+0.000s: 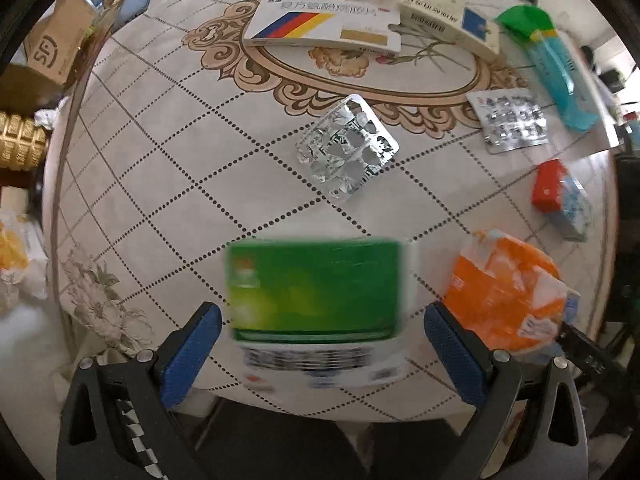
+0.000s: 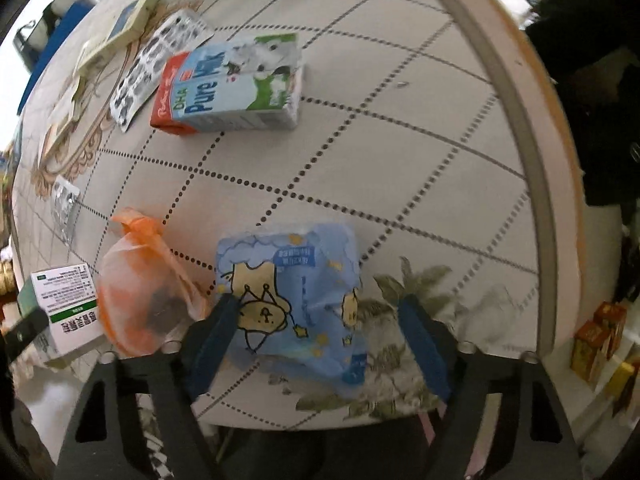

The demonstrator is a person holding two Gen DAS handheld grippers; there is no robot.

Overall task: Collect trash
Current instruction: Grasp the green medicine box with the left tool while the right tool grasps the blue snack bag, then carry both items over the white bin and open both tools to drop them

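Note:
A green and white medicine box (image 1: pixel 316 288), blurred, lies at the table's near edge between the fingers of my left gripper (image 1: pixel 322 312). That gripper is open, with a gap on both sides of the box. A crumpled orange plastic bag (image 1: pixel 504 296) lies just right of it. In the right wrist view a light blue tissue pack (image 2: pixel 292 292) with cartoon drawings lies between the fingers of my right gripper (image 2: pixel 318 302), which is open. Its left finger overlaps the pack's edge and its right finger stands clear. The orange bag (image 2: pixel 140 292) and the green box (image 2: pixel 66 304) lie to the pack's left.
On the patterned round table (image 1: pixel 160 160) lie an empty blister pack (image 1: pixel 348 148), a second blister pack (image 1: pixel 508 120), two flat medicine boxes (image 1: pixel 324 28), a blue-green pouch (image 1: pixel 556 68) and a milk carton (image 2: pixel 236 84). The table's rim (image 2: pixel 532 160) curves at right. A cardboard box (image 1: pixel 52 52) stands beyond the left edge.

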